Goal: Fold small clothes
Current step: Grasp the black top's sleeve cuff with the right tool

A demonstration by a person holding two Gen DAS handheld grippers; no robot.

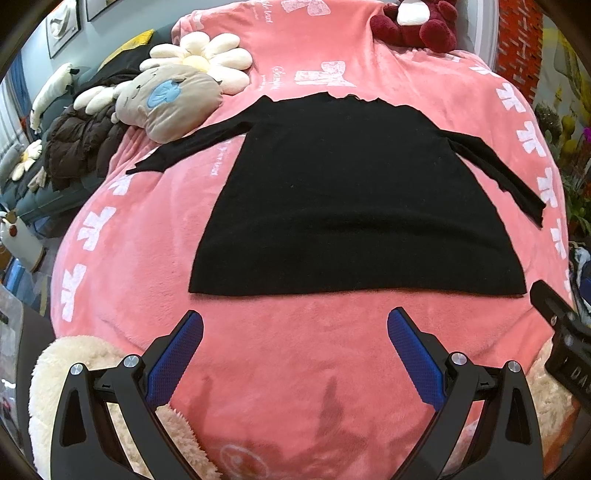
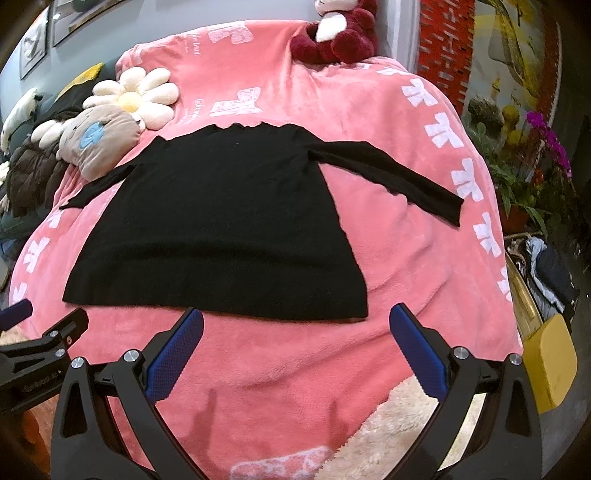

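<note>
A black long-sleeved top (image 1: 351, 192) lies flat on a pink blanket (image 1: 288, 343), hem toward me, both sleeves spread out to the sides. It also shows in the right wrist view (image 2: 221, 229). My left gripper (image 1: 295, 321) is open and empty, just short of the hem. My right gripper (image 2: 295, 317) is open and empty, in front of the hem's right corner. The right gripper's body shows at the left view's right edge (image 1: 565, 332). The left gripper shows at the right view's left edge (image 2: 40, 343).
A flower cushion (image 1: 207, 55), a beige plush (image 1: 173, 103) and a dark jacket (image 1: 77, 144) sit at the far left. A maroon teddy (image 1: 417, 22) sits at the far end. A fluffy cream cloth (image 1: 110, 398) lies near me. Flowers (image 2: 546, 144) and a yellow bin (image 2: 550, 362) stand at right.
</note>
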